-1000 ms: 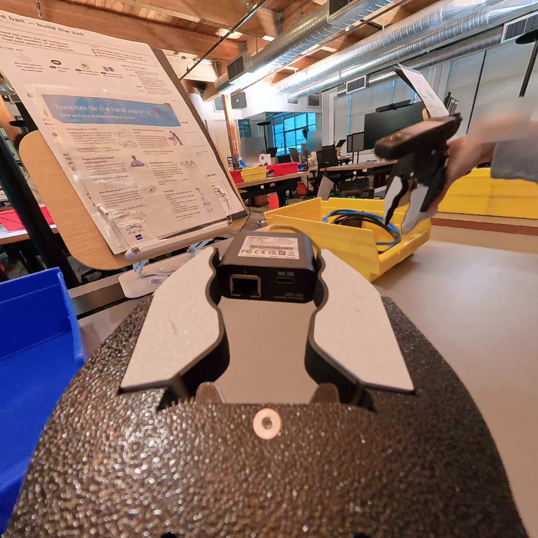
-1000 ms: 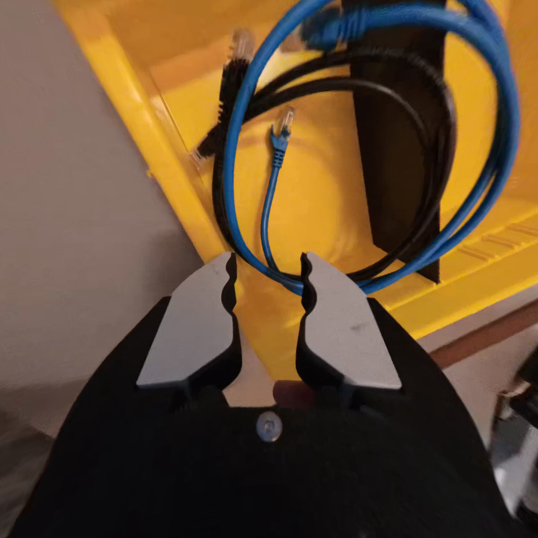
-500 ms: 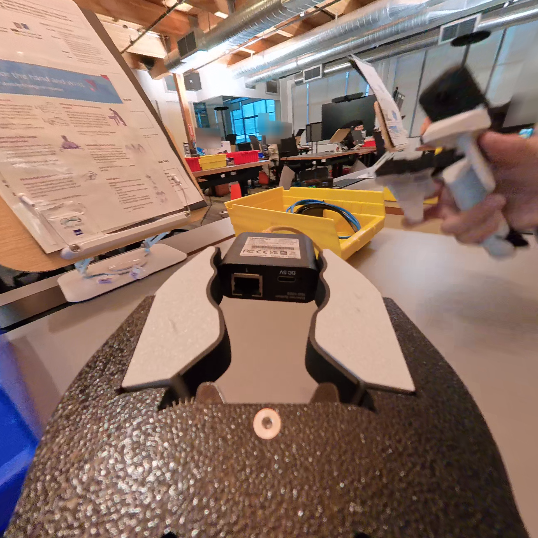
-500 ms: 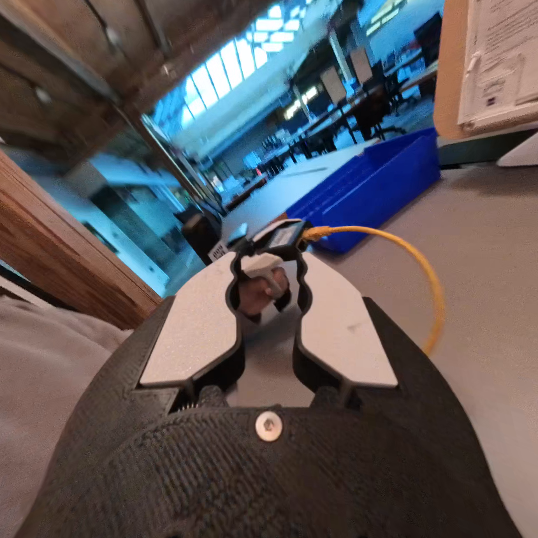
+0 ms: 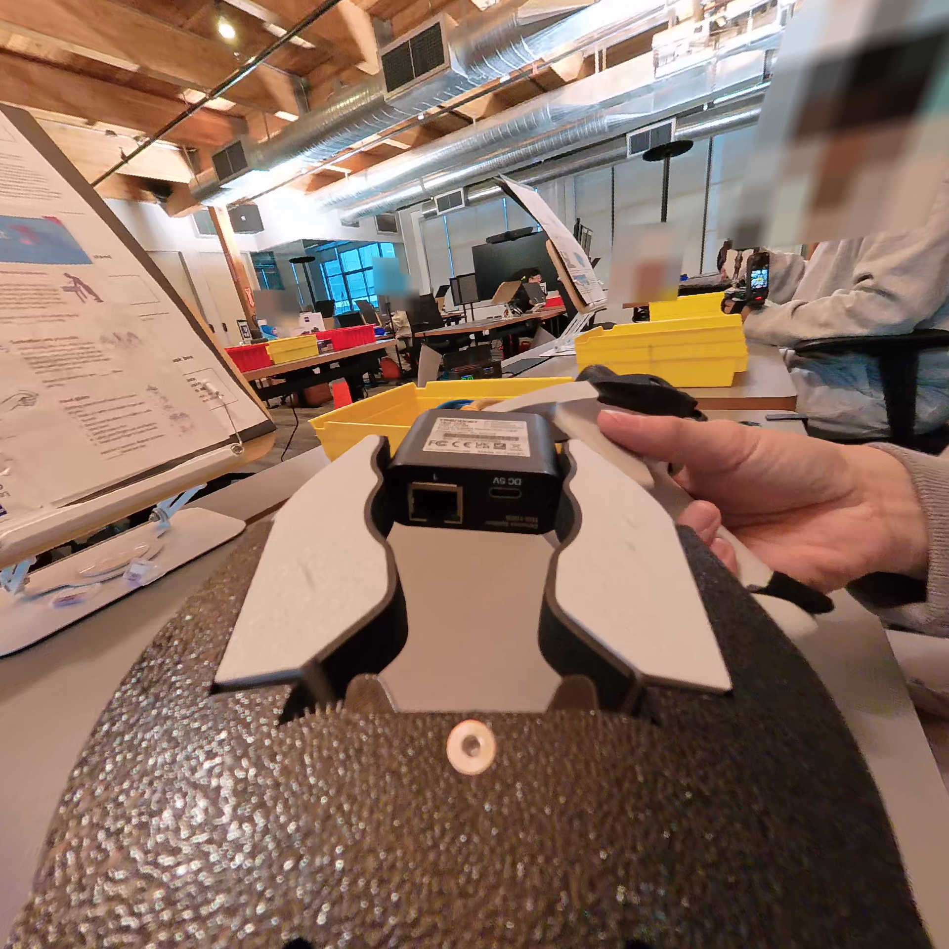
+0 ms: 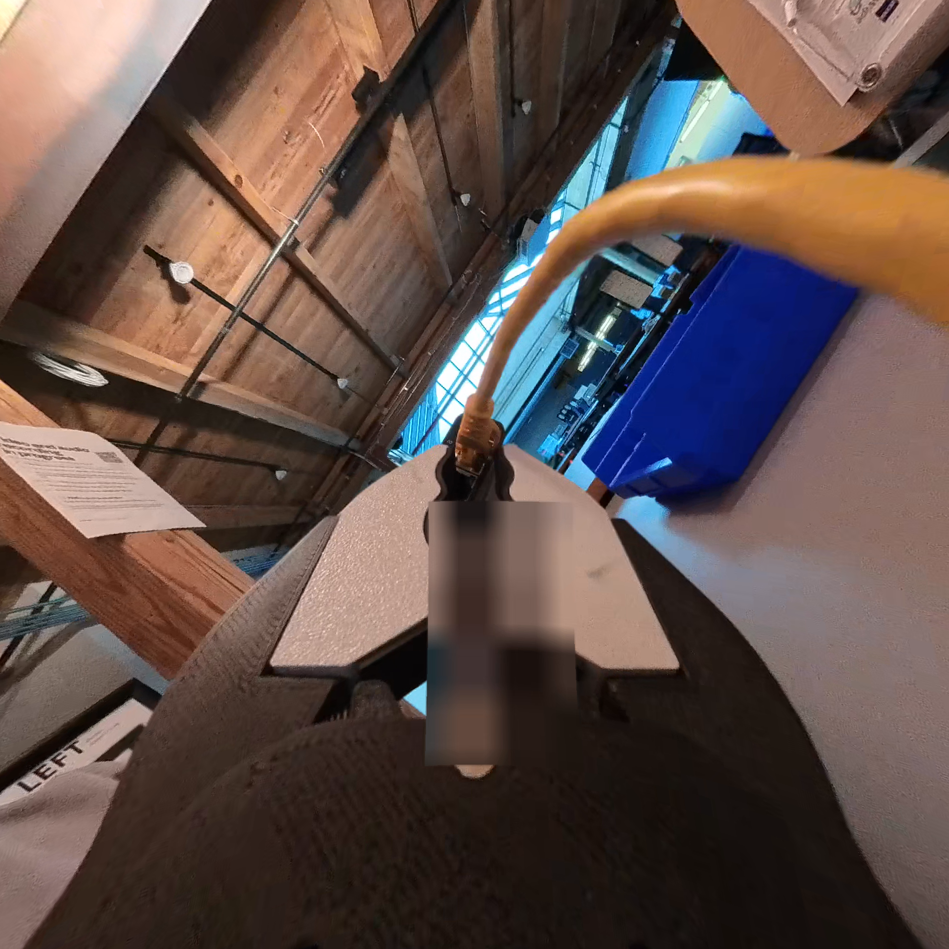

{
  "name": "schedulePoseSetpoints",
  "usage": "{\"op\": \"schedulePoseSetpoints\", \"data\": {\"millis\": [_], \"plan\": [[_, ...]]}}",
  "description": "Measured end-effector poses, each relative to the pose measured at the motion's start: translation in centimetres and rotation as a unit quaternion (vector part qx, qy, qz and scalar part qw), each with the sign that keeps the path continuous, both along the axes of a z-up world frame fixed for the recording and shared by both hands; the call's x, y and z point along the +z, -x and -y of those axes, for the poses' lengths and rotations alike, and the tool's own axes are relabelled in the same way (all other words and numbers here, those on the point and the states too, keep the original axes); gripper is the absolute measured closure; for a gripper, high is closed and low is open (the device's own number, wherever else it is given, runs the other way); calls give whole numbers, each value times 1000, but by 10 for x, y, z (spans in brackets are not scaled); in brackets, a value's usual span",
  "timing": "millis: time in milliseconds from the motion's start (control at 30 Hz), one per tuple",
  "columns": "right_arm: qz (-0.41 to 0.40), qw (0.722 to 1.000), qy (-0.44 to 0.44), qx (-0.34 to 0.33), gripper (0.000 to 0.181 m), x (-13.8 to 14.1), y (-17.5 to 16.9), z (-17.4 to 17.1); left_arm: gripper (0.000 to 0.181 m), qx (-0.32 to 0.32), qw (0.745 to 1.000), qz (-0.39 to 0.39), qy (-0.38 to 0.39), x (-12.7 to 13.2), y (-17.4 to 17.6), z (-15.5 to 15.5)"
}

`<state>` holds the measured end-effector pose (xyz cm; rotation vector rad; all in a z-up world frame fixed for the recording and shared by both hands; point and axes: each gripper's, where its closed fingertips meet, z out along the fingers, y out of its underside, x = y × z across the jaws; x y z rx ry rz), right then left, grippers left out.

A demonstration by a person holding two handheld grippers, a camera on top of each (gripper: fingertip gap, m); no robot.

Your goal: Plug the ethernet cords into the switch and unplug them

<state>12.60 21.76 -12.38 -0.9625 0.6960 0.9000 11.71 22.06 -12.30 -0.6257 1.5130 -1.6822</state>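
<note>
My left gripper (image 5: pixel 472 493) clamps the switch (image 5: pixel 475 475), right gripper (image 6: pixel 475 475) pinches the orange cord's plug (image 6: pixel 475 441) behind the switch; crooked pull could jam its latch.

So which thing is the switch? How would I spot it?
Find the grey table, then the left gripper reaching over it. The switch is the little black box pinched between its jaws. Unlike the yellow bin behind, it has one square empty socket facing the camera.
</note>
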Motion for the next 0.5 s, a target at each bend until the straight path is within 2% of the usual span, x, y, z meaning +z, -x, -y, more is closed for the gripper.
{"op": "schedulePoseSetpoints", "data": {"millis": [367, 500], "plan": [[75, 996, 14, -47, 169, 5, 3, 4, 120, 6, 996, 11, -88, -15, 2, 2], [48, 998, 2, -50, 169, 5, 0, 5, 120, 19, 996, 14, -91, -16, 0, 4]]}}
